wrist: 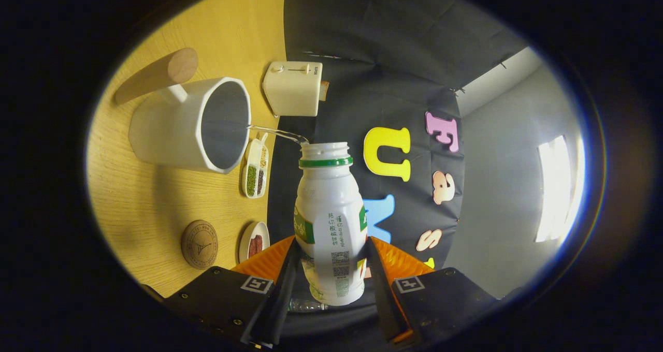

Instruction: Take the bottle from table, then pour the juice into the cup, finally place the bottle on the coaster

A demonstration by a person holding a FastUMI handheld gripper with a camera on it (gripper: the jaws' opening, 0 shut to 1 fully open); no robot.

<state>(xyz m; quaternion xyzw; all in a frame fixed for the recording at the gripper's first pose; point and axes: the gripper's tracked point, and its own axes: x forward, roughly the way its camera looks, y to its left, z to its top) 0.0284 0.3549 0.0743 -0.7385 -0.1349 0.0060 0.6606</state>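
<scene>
My gripper [330,261] is shut on a white plastic bottle [328,212] with a green neck ring and no cap, both fingers pressing its lower body. The view is rolled on its side, so the bottle is tipped toward the cup. A thin clear stream [277,133] runs from the bottle's mouth to the rim of the white angular cup [194,124], which has a wooden handle [158,75] and stands on the wooden table [150,202]. A round brown coaster [199,244] lies on the table, just beyond the left finger.
A cream toaster [292,88] stands at the table's far edge by the black cloth wall. A small white divided dish [255,171] with green and dark bits sits next to the cup. Another small dish [254,240] with something red lies beside the coaster.
</scene>
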